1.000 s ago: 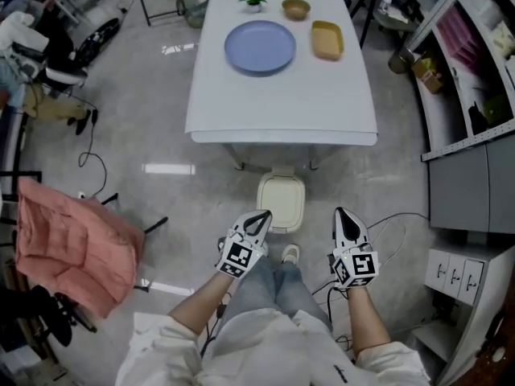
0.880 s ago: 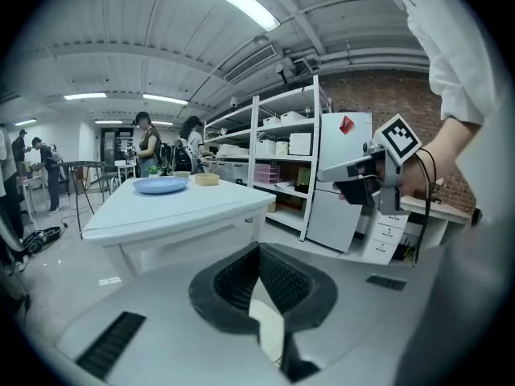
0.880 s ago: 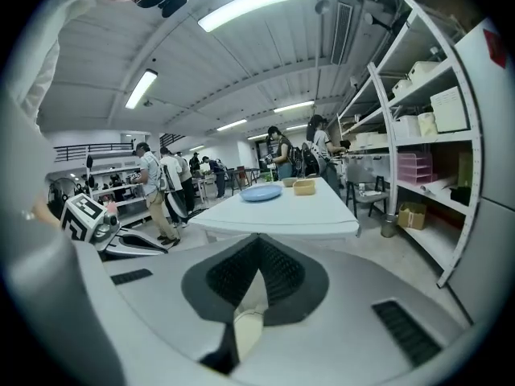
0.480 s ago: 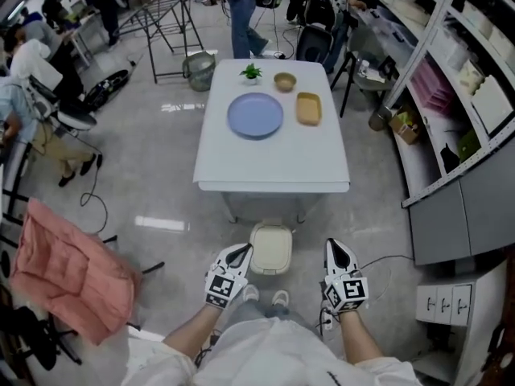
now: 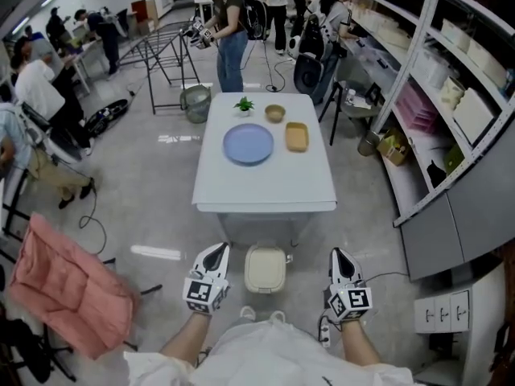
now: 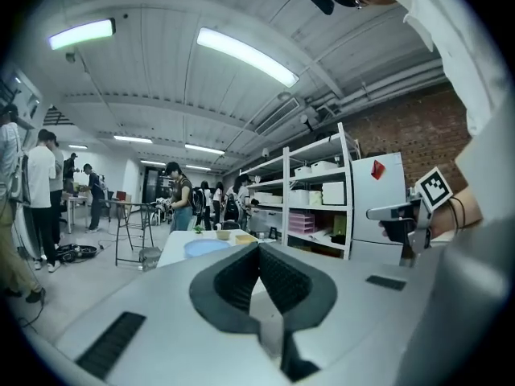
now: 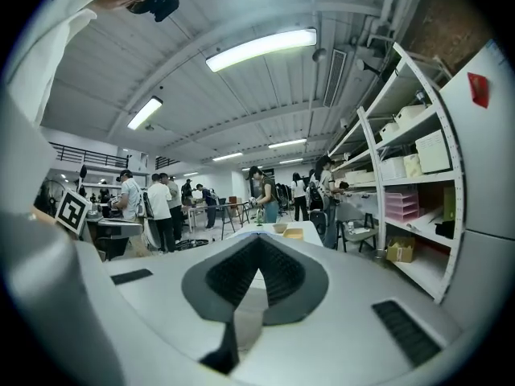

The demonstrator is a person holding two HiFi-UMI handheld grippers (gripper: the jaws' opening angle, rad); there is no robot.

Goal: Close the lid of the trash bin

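A: Grippers?
B: Left gripper (image 5: 216,252) and right gripper (image 5: 339,256) are both pinched tight on nothing, flanking the bin (image 5: 265,286).
A: Where's the bin?
B: On the floor, under the table (image 5: 265,185) edge. The lid (image 5: 265,265) looks down; I'd check it's flush and not press.

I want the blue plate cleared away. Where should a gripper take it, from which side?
Probably the near rim of the blue plate, coming low from the near side of the table: it lies flat, so only the rim offers a hold.
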